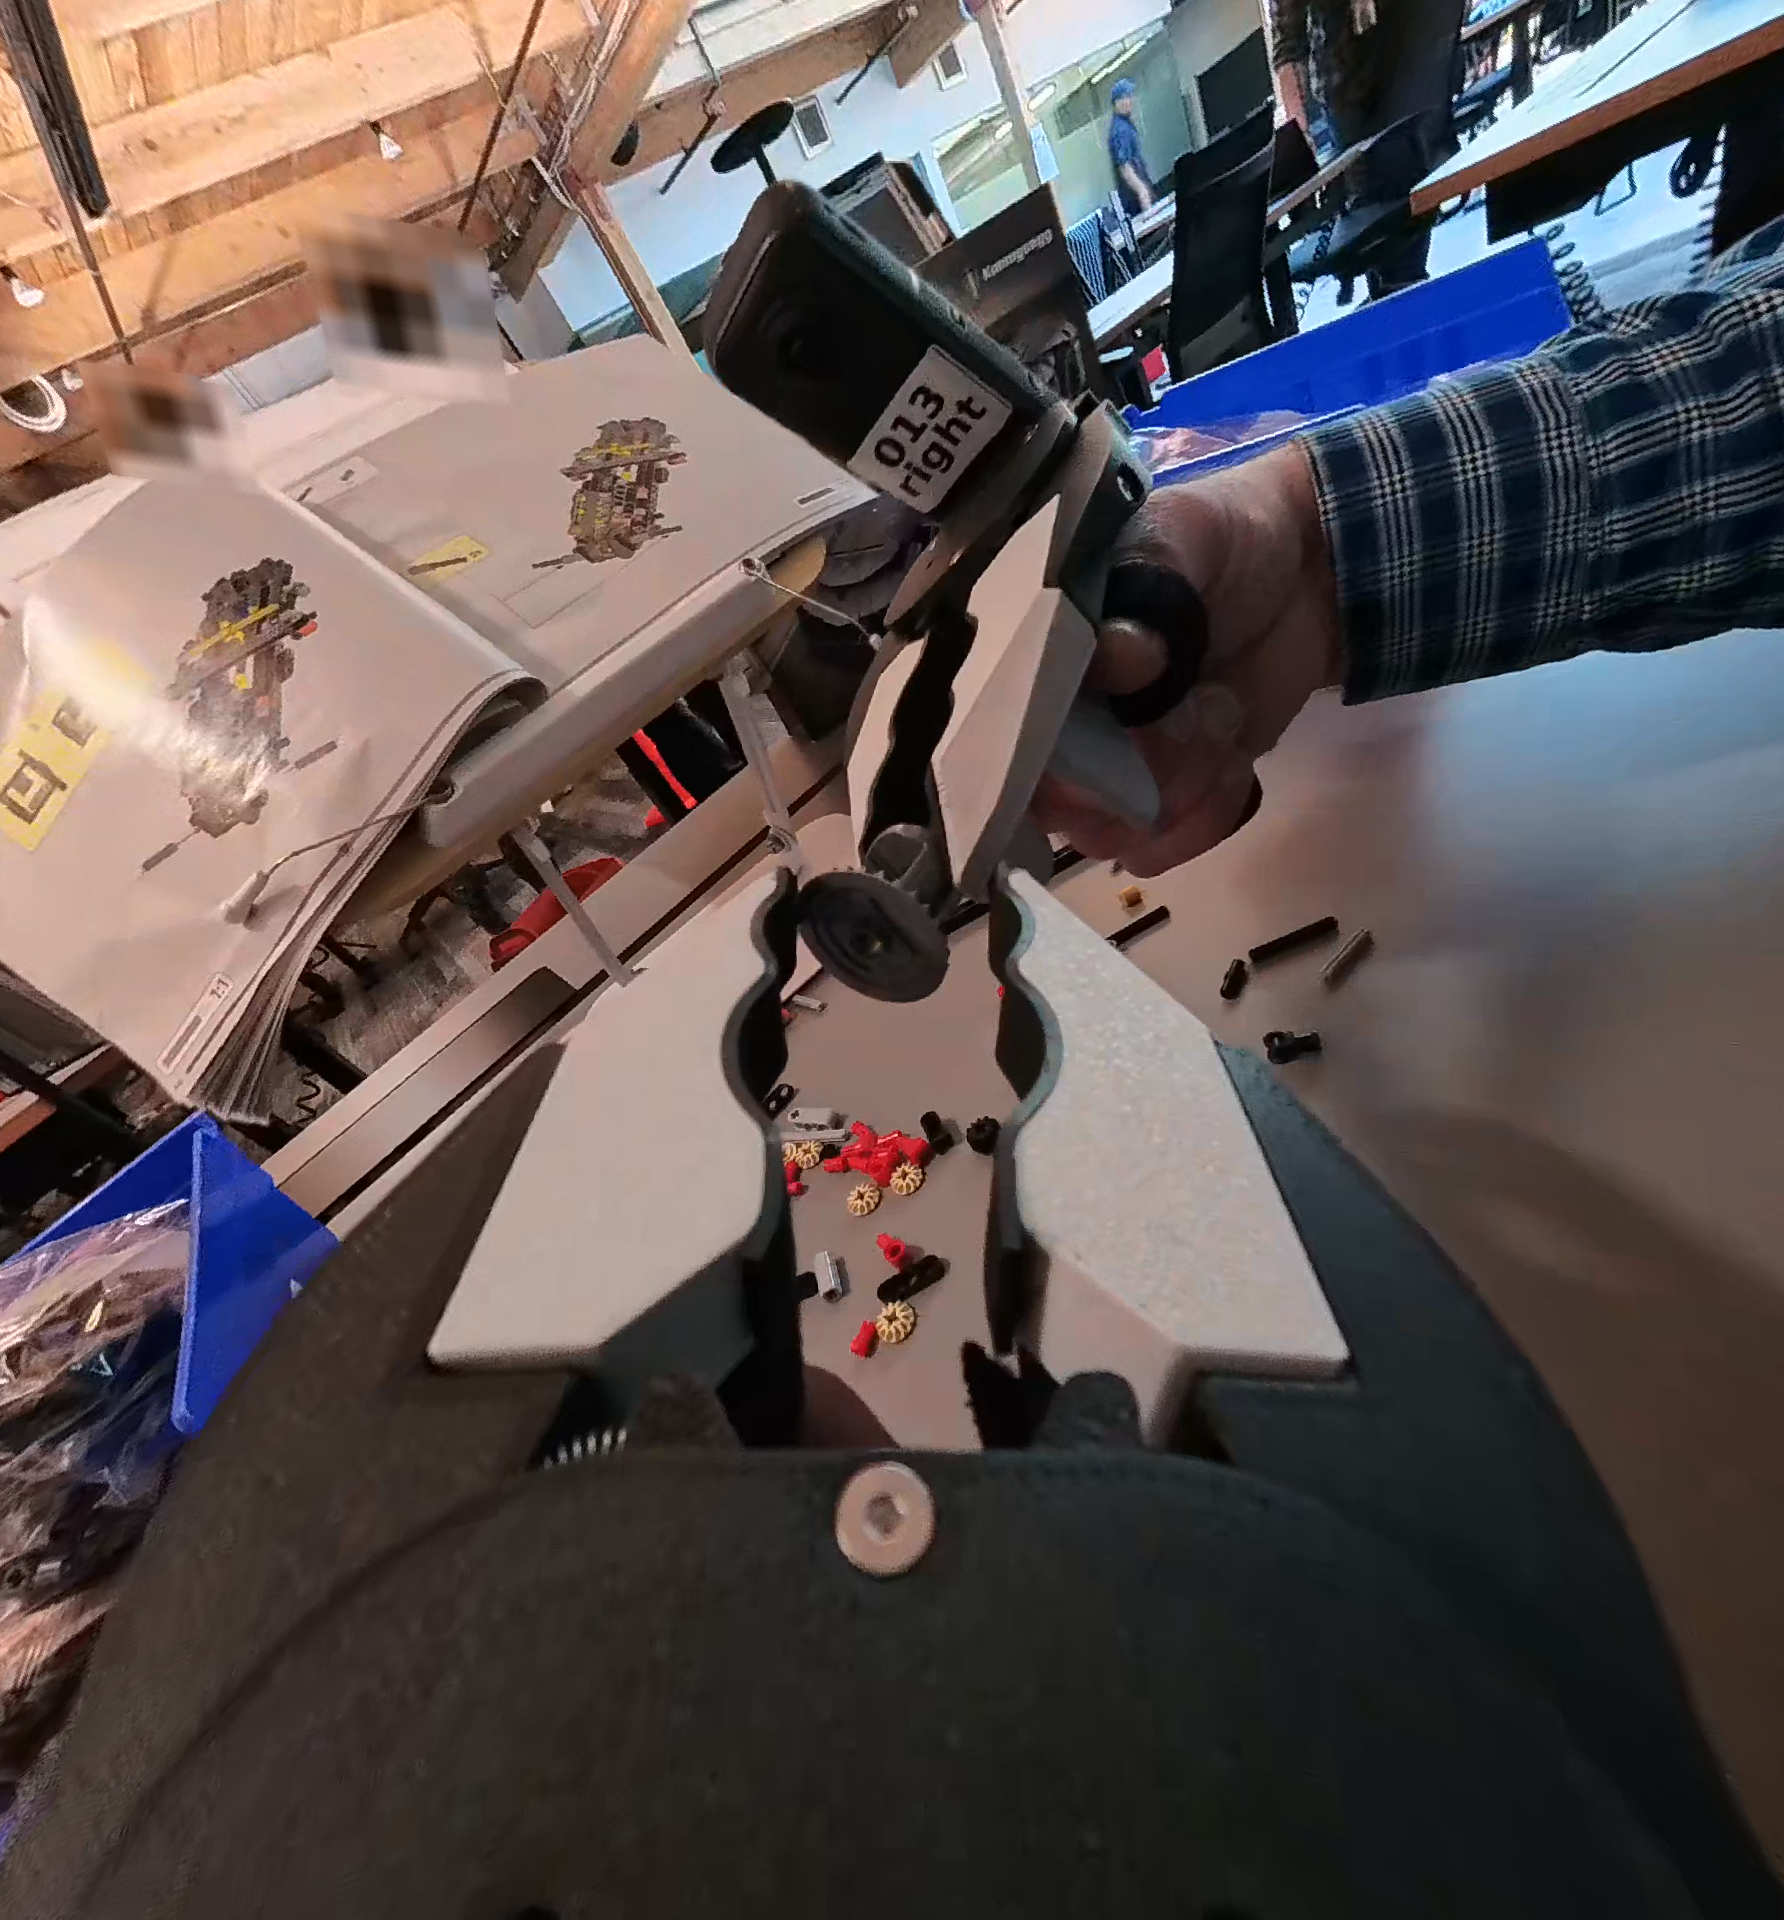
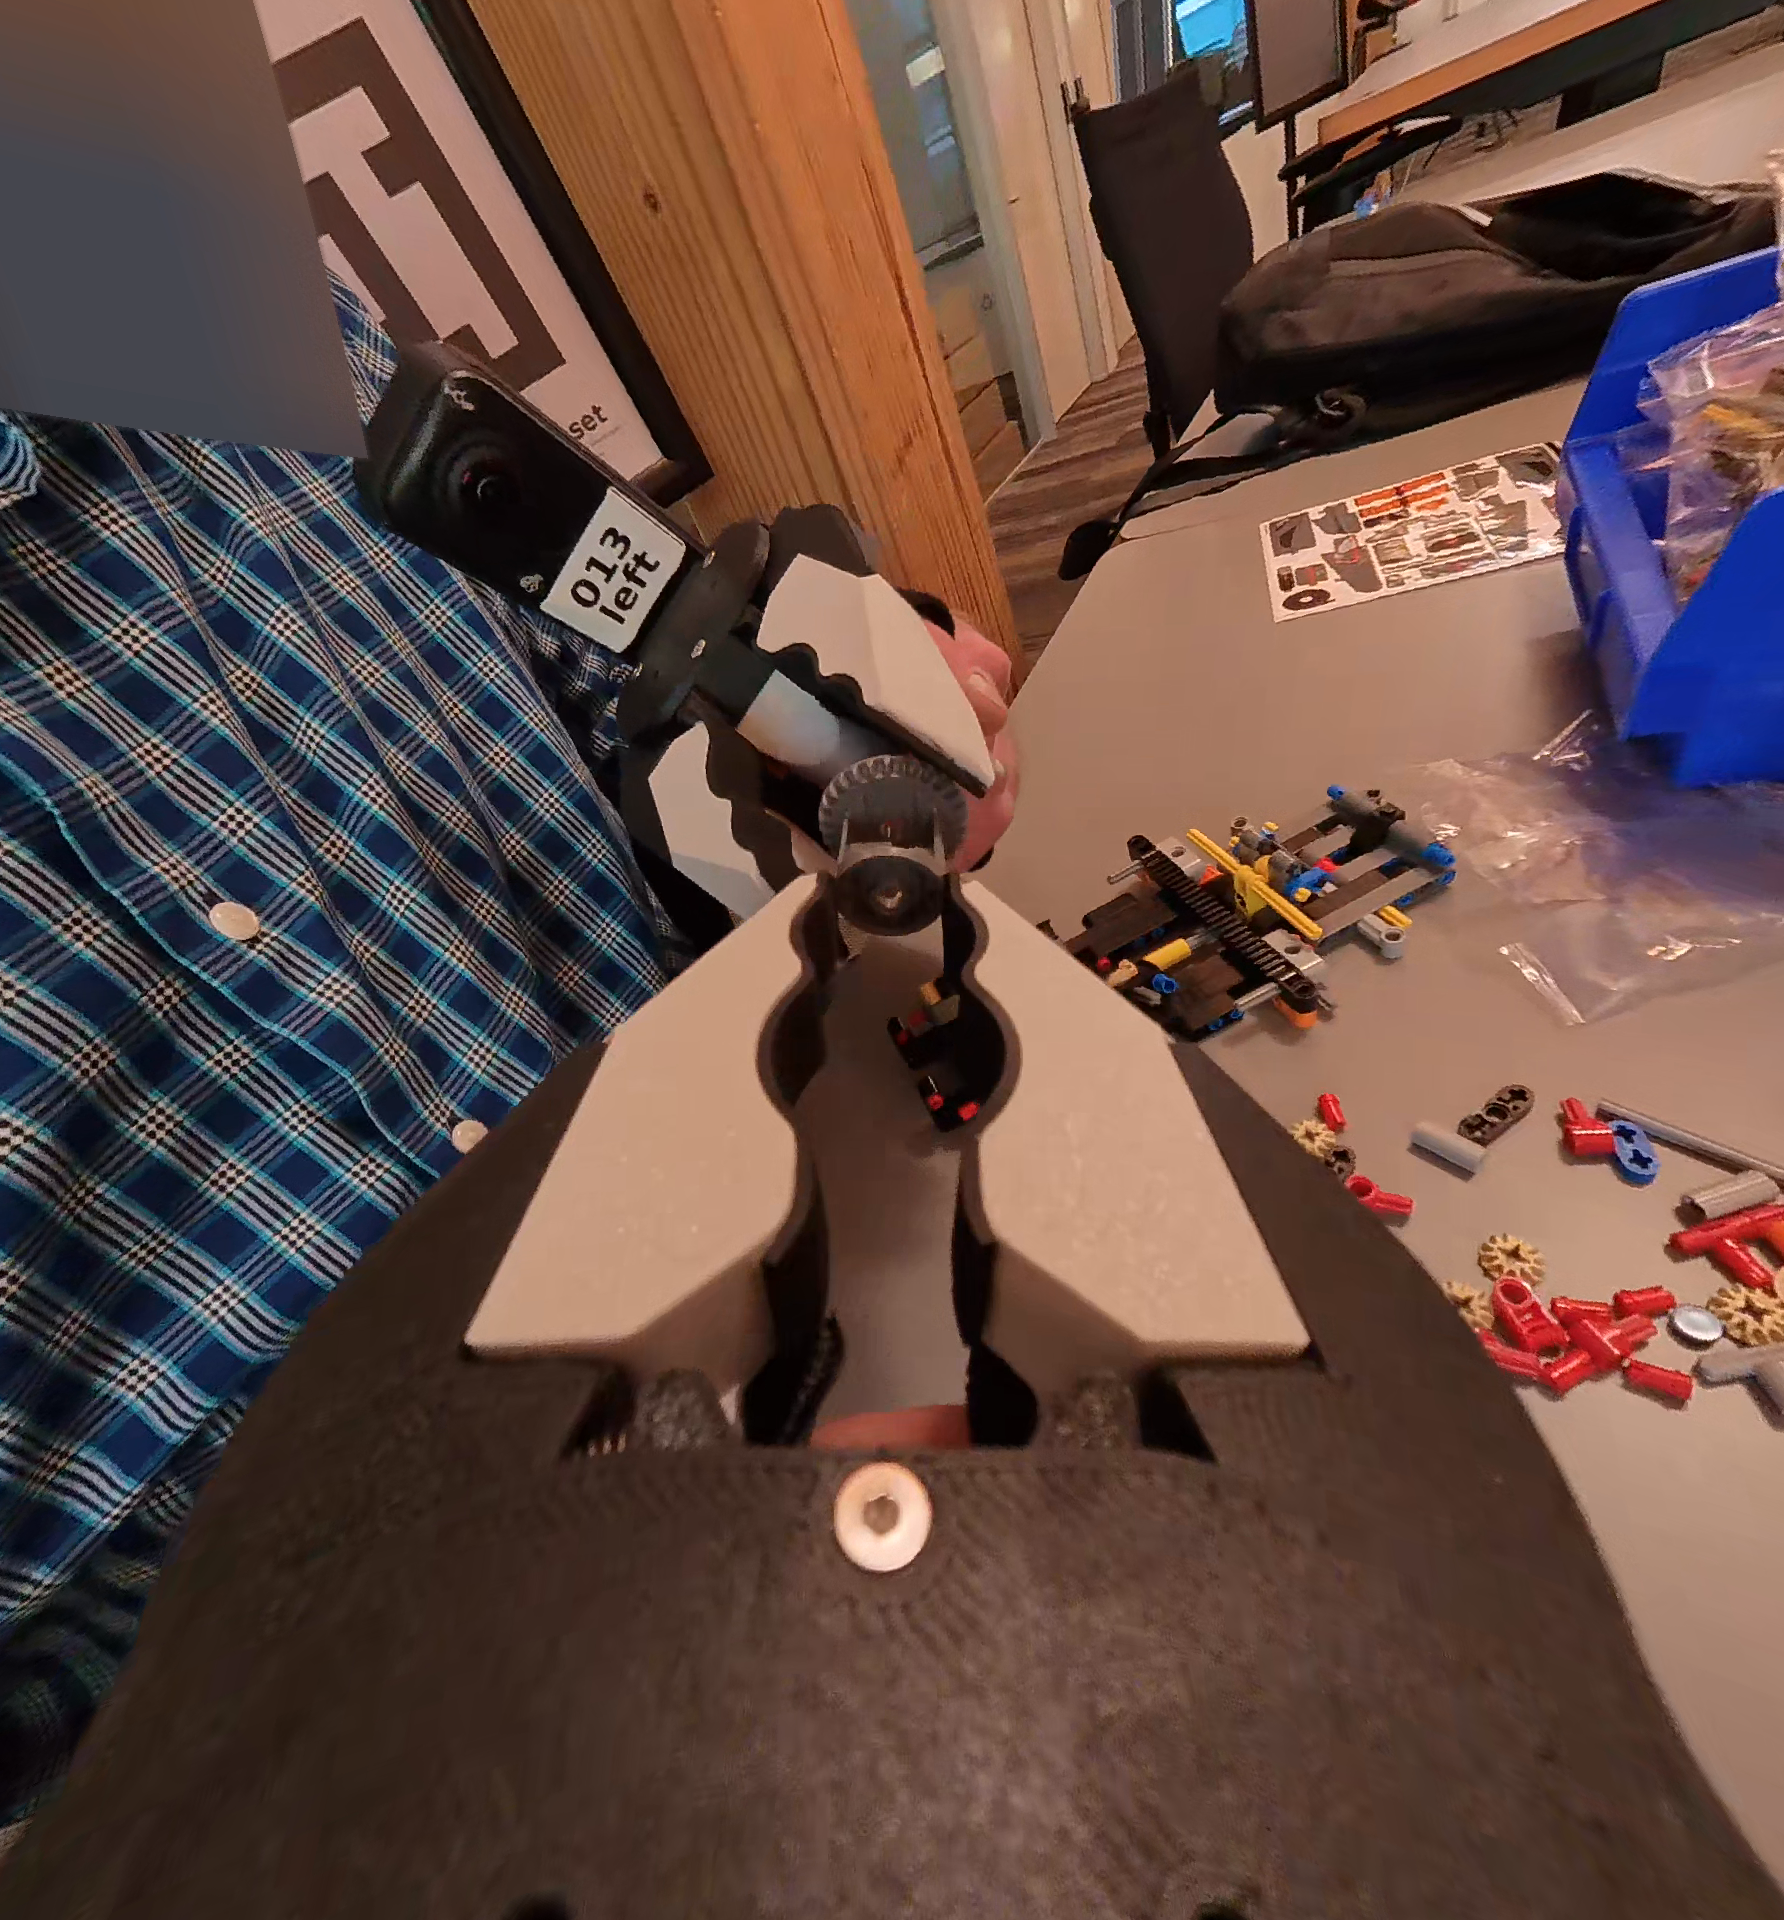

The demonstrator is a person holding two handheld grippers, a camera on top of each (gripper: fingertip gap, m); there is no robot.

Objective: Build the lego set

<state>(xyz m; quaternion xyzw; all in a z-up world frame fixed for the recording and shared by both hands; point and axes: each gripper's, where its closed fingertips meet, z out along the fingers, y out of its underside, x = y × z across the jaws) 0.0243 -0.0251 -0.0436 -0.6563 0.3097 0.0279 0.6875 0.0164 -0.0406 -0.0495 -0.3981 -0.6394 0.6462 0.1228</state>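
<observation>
My right gripper (image 2: pixel 883 906) is shut on the hub of a dark grey gear piece (image 2: pixel 886 821), a toothed disc on a round barrel, and holds it in the air above the grey table (image 2: pixel 1231 675). In the left wrist view the right gripper (image 1: pixel 919 862) comes down from above with the gear piece (image 1: pixel 872 935) at its tips. My left gripper (image 1: pixel 893 904) is open, its fingertips on either side of the toothed disc. The disc lies close to the left finger (image 1: pixel 763 997), with a gap to the right finger (image 1: pixel 1023 987). The left gripper also shows in the right wrist view (image 2: pixel 893 821).
A part-built chassis (image 2: pixel 1252 925) with a black rack and yellow axle lies on the table. Loose red pins and tan gears (image 2: pixel 1584 1330) lie to the right; they also show under my left gripper (image 1: pixel 867 1153). Black pins (image 1: pixel 1293 940), an open instruction booklet (image 1: pixel 348 644), blue bins (image 2: pixel 1698 623), a sticker sheet (image 2: pixel 1407 540). Both grippers' tips are close together, under 4 cm apart.
</observation>
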